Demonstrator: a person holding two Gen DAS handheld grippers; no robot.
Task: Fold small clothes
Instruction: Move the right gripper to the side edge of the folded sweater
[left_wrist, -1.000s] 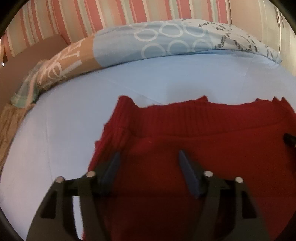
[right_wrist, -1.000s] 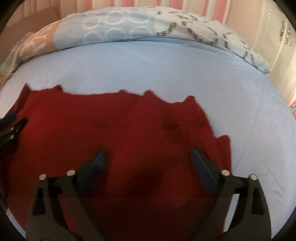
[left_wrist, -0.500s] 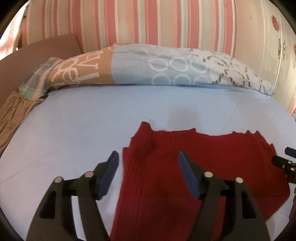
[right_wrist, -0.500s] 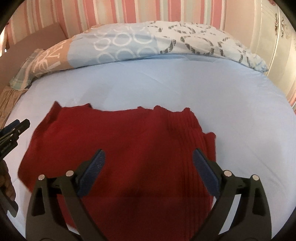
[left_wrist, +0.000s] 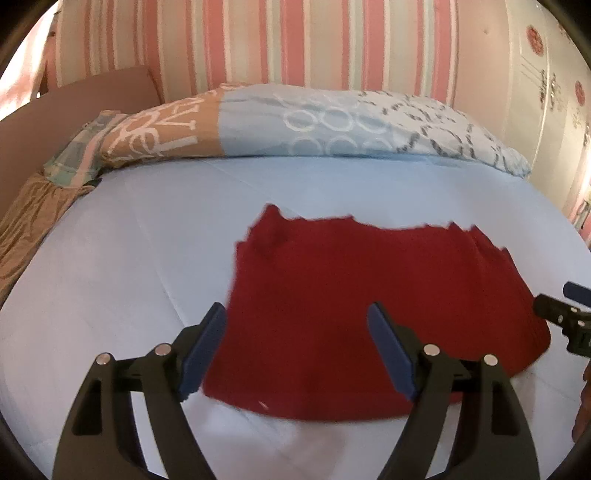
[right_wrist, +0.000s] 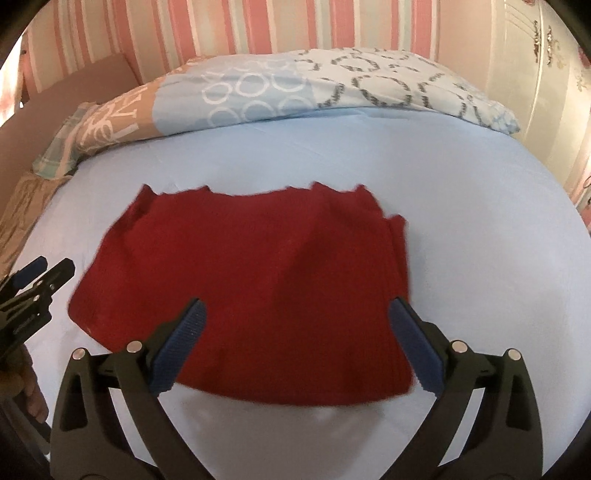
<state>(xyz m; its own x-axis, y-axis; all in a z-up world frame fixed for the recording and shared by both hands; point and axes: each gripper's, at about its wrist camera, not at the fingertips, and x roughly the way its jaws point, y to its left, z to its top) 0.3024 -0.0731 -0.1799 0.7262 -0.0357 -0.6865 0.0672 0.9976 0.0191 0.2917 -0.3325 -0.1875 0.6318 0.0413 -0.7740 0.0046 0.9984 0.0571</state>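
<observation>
A red knitted garment (left_wrist: 369, 295) lies folded flat on the light blue bed sheet (left_wrist: 110, 277); it also shows in the right wrist view (right_wrist: 258, 288). My left gripper (left_wrist: 297, 317) is open and empty, raised above the garment's near left part. My right gripper (right_wrist: 297, 310) is open and empty, raised above the garment's near right part. The right gripper's tip shows at the right edge of the left wrist view (left_wrist: 565, 314). The left gripper's tip shows at the left edge of the right wrist view (right_wrist: 37, 284).
A patterned blue, white and tan duvet (left_wrist: 314, 125) lies bunched along the far side of the bed, also in the right wrist view (right_wrist: 295, 85). A brown cloth (left_wrist: 29, 221) hangs at the left. A striped wall stands behind, a white wardrobe (right_wrist: 535, 74) at the right.
Both grippers have lifted and pulled back from the garment. The garment now shows whole and further away, lying on the sheet. Both grippers stay open.
</observation>
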